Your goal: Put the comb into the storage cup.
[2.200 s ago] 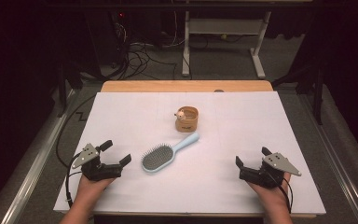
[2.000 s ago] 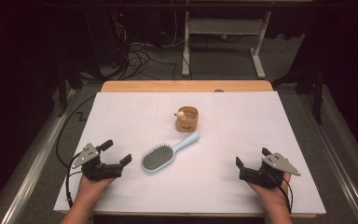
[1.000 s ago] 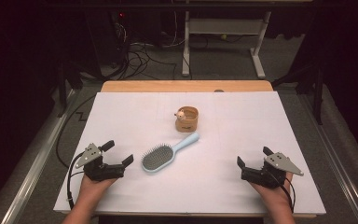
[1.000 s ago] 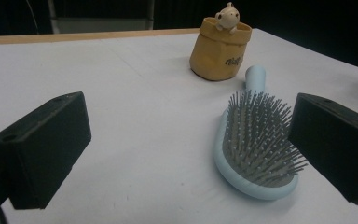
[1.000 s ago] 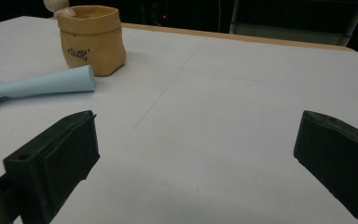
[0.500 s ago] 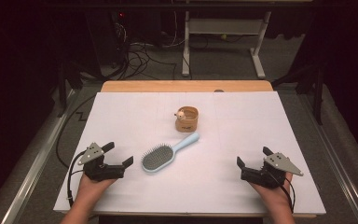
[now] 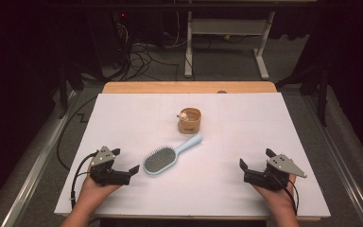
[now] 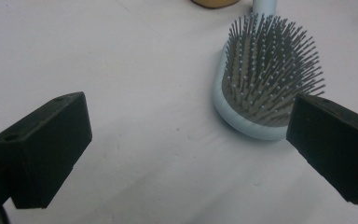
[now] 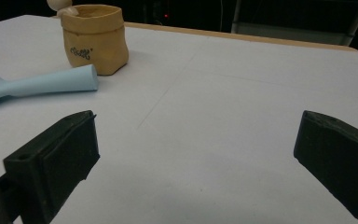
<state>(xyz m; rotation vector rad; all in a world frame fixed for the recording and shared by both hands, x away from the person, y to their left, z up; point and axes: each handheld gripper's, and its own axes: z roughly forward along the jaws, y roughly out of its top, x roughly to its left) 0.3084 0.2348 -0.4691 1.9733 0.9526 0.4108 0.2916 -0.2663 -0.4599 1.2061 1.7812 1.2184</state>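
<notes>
A light blue hairbrush [image 7: 170,156] lies bristles up in the middle of the white table sheet [image 7: 246,123], its handle pointing far-right toward a small tan pouch [image 7: 189,120]. My left gripper [image 7: 124,160] rests on the sheet just left of the brush head, open, with nothing between its jaws. In the left gripper view the brush head [image 8: 268,88] sits close ahead, right of my left gripper [image 8: 186,140]. My right gripper [image 7: 255,159] stands open at the near right, well apart from the brush. The right gripper view shows the pouch [image 9: 94,39] and the brush handle [image 9: 46,84] beyond my right gripper [image 9: 196,158].
A small pale round thing [image 7: 183,115] pokes over the pouch rim. A wooden strip [image 7: 189,87] borders the sheet's far edge. Beyond it are a dark floor with cables [image 7: 142,52] and a white desk frame [image 7: 227,42]. Bare sheet lies ahead of my right gripper.
My left gripper has crept slightly to the right, closer to the brush head. The right gripper, the brush and the pouch have stayed put.
</notes>
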